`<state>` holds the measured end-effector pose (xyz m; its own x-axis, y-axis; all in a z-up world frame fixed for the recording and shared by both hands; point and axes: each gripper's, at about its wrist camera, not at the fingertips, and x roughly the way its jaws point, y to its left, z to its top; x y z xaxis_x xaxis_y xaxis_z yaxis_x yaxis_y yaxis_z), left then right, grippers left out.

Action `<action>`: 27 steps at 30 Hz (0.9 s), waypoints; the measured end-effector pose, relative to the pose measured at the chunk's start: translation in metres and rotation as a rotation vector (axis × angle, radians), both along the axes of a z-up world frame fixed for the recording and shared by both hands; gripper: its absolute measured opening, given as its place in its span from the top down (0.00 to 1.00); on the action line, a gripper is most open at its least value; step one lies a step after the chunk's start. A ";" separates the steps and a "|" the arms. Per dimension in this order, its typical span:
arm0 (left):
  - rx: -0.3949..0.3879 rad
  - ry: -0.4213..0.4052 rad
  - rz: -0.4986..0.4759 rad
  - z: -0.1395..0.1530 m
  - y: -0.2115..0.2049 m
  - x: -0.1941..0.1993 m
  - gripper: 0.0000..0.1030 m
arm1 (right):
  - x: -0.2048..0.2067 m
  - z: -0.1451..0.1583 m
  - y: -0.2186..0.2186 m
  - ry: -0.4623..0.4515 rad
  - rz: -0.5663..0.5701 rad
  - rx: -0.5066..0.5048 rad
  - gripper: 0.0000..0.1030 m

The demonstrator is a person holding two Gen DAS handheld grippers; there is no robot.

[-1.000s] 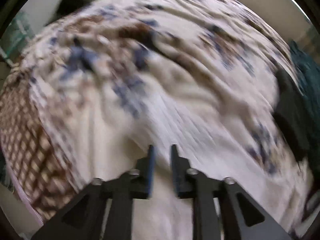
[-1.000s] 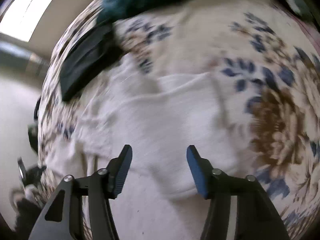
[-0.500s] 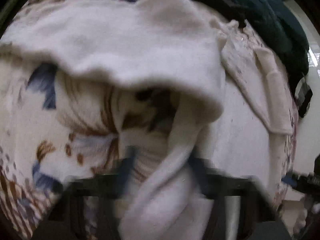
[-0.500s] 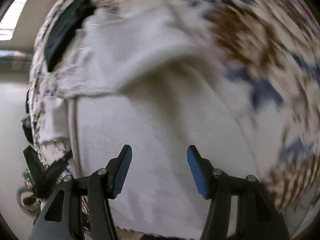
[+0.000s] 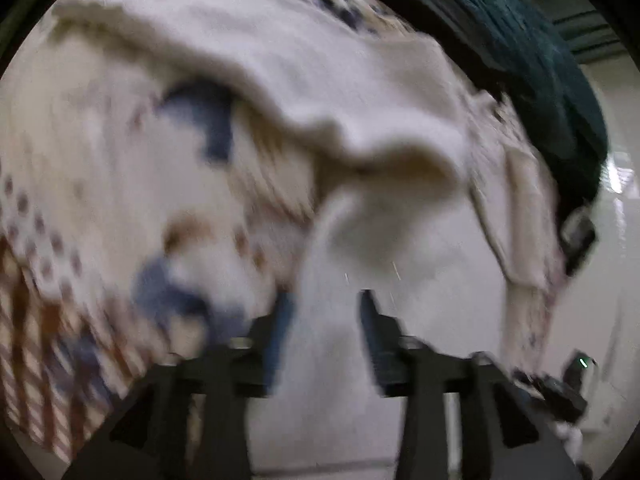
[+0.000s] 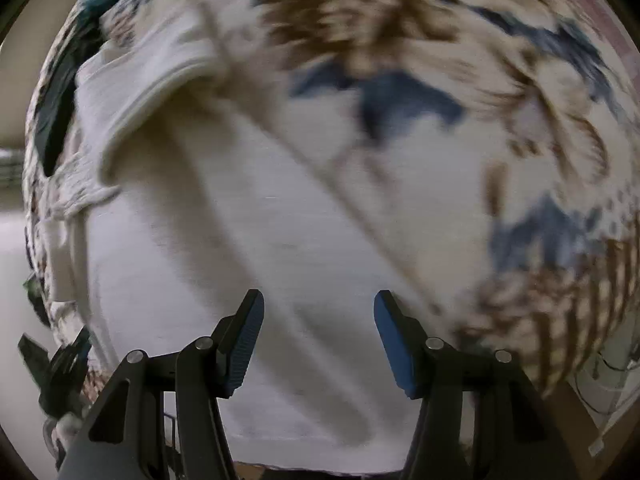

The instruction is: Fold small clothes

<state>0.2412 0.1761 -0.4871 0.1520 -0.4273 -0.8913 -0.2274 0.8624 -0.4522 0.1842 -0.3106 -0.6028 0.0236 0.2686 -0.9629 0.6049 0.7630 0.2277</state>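
While the white garment (image 5: 320, 80) lies spread on the floral cover (image 5: 100, 160), one edge is lifted off it, bunched between the left gripper's (image 5: 324, 320) jaws, which are clamped on the cloth. Over the garment, the right gripper (image 6: 318, 332) hangs with jaws apart, gripping nothing. Beyond the garment, at the cover's far edge, lies a teal cloth (image 5: 540, 60).

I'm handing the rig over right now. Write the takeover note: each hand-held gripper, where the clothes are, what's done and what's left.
Left hand-held gripper: cream garment sits between its fingers, lifted off the floral blanket; frame too blurred to confirm the pinch.
Right hand-held gripper: open, empty, above the garment's flat part.
Dark teal cloth lies at the far edge.
Done: one edge raised.
Left: lay it over, flatten, finish folding.
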 end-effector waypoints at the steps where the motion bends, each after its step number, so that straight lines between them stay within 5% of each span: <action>1: -0.013 0.019 -0.011 -0.002 -0.004 -0.014 0.39 | -0.009 -0.001 -0.007 0.010 -0.009 -0.013 0.42; 4: 0.003 0.119 -0.057 -0.026 -0.019 -0.051 0.37 | -0.028 -0.015 -0.015 0.072 -0.002 -0.011 0.42; 6: 0.062 0.124 -0.086 -0.038 -0.035 -0.068 0.47 | -0.039 -0.032 -0.012 0.117 0.028 0.037 0.42; 7: 0.099 0.090 -0.095 -0.034 -0.040 -0.073 0.79 | -0.043 -0.040 -0.008 0.138 0.045 0.056 0.42; 8: 0.137 0.077 -0.106 -0.032 -0.045 -0.076 0.93 | -0.047 -0.044 -0.004 0.139 0.056 0.069 0.43; 10: 0.158 0.047 -0.080 -0.020 -0.049 -0.081 0.92 | -0.051 -0.039 0.001 0.113 0.073 0.058 0.89; 12: 0.211 0.035 -0.077 -0.013 -0.049 -0.091 0.92 | -0.058 -0.026 0.001 0.095 0.090 0.042 0.90; 16: 0.152 0.136 -0.021 -0.031 -0.033 -0.094 0.85 | -0.081 -0.030 -0.018 0.176 0.065 0.050 0.90; 19: 0.149 0.144 -0.053 -0.004 -0.039 -0.065 0.74 | -0.061 -0.031 -0.021 0.201 0.077 0.074 0.80; 21: 0.150 0.079 -0.063 0.033 -0.048 -0.044 0.72 | -0.040 -0.014 -0.024 0.175 0.073 0.049 0.80; 25: 0.157 -0.072 -0.082 0.092 -0.060 0.003 0.34 | 0.027 0.047 -0.029 -0.048 0.016 0.038 0.55; 27: 0.174 -0.162 -0.089 0.108 -0.069 0.036 0.33 | 0.069 0.064 -0.023 -0.129 0.052 0.012 0.53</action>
<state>0.2777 0.1074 -0.3794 0.2673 -0.2875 -0.9197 -0.0840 0.9439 -0.3194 0.2530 -0.3339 -0.5391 0.1325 0.2843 -0.9495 0.5299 0.7893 0.3103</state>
